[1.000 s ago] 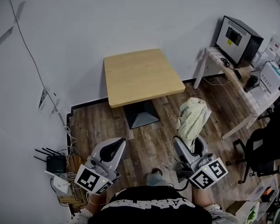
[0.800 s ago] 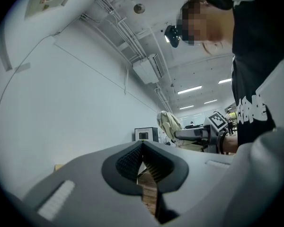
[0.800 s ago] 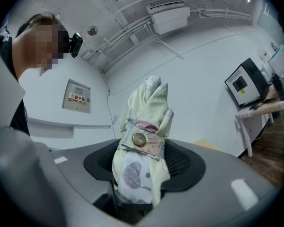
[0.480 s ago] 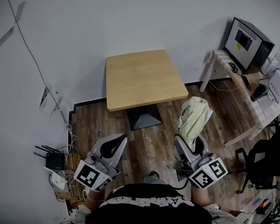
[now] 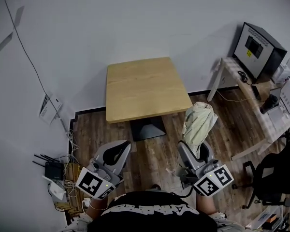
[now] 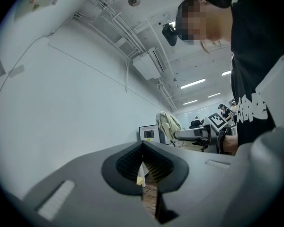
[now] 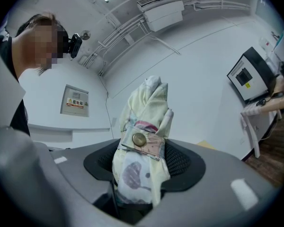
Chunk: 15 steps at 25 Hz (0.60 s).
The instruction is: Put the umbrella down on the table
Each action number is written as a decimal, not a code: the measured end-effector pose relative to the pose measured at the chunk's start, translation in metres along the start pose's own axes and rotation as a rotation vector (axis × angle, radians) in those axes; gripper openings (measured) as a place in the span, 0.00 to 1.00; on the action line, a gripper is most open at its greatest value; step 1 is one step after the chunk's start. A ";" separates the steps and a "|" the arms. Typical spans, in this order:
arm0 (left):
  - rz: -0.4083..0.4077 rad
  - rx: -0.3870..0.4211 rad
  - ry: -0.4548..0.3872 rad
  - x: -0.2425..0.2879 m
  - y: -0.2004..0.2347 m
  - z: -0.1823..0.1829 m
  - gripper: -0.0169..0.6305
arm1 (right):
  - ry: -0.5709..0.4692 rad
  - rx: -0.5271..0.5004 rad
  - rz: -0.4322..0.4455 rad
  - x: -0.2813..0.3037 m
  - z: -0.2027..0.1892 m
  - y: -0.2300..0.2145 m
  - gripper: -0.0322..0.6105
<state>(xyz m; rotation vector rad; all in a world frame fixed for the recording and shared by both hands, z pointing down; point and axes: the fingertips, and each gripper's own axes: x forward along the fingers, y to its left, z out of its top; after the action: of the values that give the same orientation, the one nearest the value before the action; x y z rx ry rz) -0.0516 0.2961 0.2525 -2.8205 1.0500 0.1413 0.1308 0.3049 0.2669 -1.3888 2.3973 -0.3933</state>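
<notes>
- The folded umbrella (image 5: 199,122) is clamped at its lower end by the right hand-held gripper (image 5: 192,150). It stands up out of the jaws at centre right of the head view, over the wood floor and well apart from the table (image 5: 145,87).
- In the right gripper view the jaws are seen shut on the cloth of the umbrella (image 7: 144,126) just below its snap strap (image 7: 139,139), so the right hand-held gripper (image 7: 142,171) grips soft fabric rather than anything rigid.
- The left hand-held gripper (image 5: 117,152) is held at lower left, empty; in its own view the left hand-held gripper (image 6: 144,174) has its jaws drawn together, with only a thin slit left.
- A drop onto the floor is judged the main risk, caused by the jaws being opened before the umbrella is carried over the tabletop.
- A slip or tilt is also thought possible, since most of the bundle stands above the grip and loose cloth can slide between the pads.
- If it is laid near the table's near edge, a roll-off is thought likely, the bundle being rounded.
- Compared with half a second ago, the table is seen slightly lower and further left in the head view, closer to both grippers; the side desk with the monitor (image 5: 258,45) is shifted as well.
- The grippers' places in the frame and the hold on the umbrella are unchanged.
</notes>
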 end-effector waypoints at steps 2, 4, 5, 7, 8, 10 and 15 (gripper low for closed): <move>0.018 0.001 0.012 0.010 0.003 0.000 0.02 | 0.003 0.003 0.011 0.005 0.005 -0.009 0.47; 0.034 0.001 0.019 0.021 0.006 0.001 0.02 | 0.006 0.011 0.024 0.009 0.009 -0.016 0.47; 0.040 0.005 0.020 0.026 0.007 0.001 0.02 | 0.008 0.016 0.029 0.010 0.009 -0.020 0.47; 0.053 0.019 0.018 0.033 0.005 0.001 0.02 | 0.013 0.025 0.035 0.012 0.009 -0.029 0.47; 0.060 0.026 0.015 0.035 0.004 0.001 0.02 | 0.013 0.030 0.036 0.012 0.009 -0.032 0.47; 0.064 0.031 0.014 0.035 0.002 -0.001 0.02 | 0.011 0.038 0.038 0.012 0.007 -0.037 0.47; 0.066 0.014 0.028 0.039 0.001 -0.004 0.02 | 0.006 0.061 0.040 0.014 0.006 -0.052 0.47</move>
<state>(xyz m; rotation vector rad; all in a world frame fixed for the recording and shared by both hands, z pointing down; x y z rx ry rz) -0.0225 0.2695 0.2511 -2.7849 1.1454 0.1008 0.1672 0.2672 0.2801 -1.3127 2.3937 -0.4572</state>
